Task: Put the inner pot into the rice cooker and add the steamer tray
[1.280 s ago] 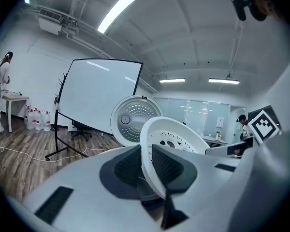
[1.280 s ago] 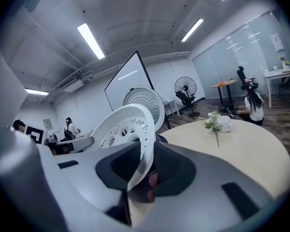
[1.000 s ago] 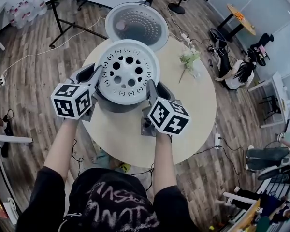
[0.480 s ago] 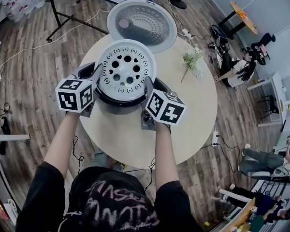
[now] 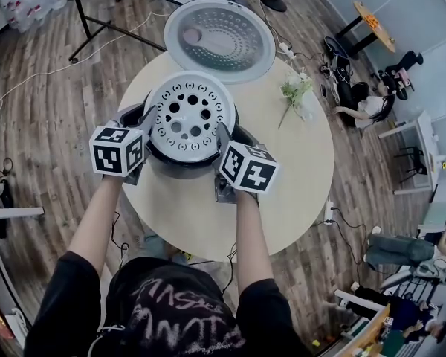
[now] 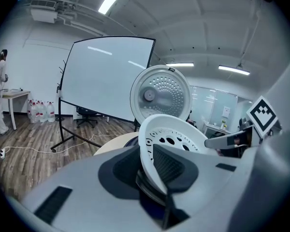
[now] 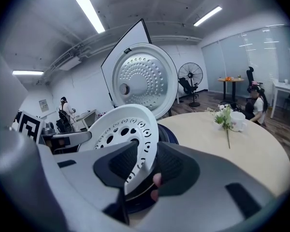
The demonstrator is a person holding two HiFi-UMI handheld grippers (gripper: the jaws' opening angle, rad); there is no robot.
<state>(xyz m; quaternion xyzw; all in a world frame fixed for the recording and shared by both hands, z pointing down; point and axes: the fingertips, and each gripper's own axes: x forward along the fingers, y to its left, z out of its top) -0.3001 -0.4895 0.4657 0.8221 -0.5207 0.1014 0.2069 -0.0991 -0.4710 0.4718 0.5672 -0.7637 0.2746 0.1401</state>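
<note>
Head view, with the two gripper views. The white, perforated steamer tray (image 5: pixel 187 115) lies over the mouth of the dark rice cooker (image 5: pixel 180 168), which stands near the far-left edge of the round worktop (image 5: pixel 282 184). The cooker's lid (image 5: pixel 219 39) stands swung open behind it. Whether the tray is fully seated cannot be told.

The left claw (image 5: pixel 144 123) is closed on the tray's left rim. In the left gripper view the white rim sits pinched between the two ribbed pads of this claw (image 6: pixel 153 164).

The right claw (image 5: pixel 223 135) is at the tray's right rim. Its jaws are opening: in the right gripper view the rim lies between the jaws of this claw (image 7: pixel 146 164), against one pad and clear of the other.

A sprig of flowers (image 5: pixel 293 92) stands on the worktop to the right, well apart from the cooker.
</note>
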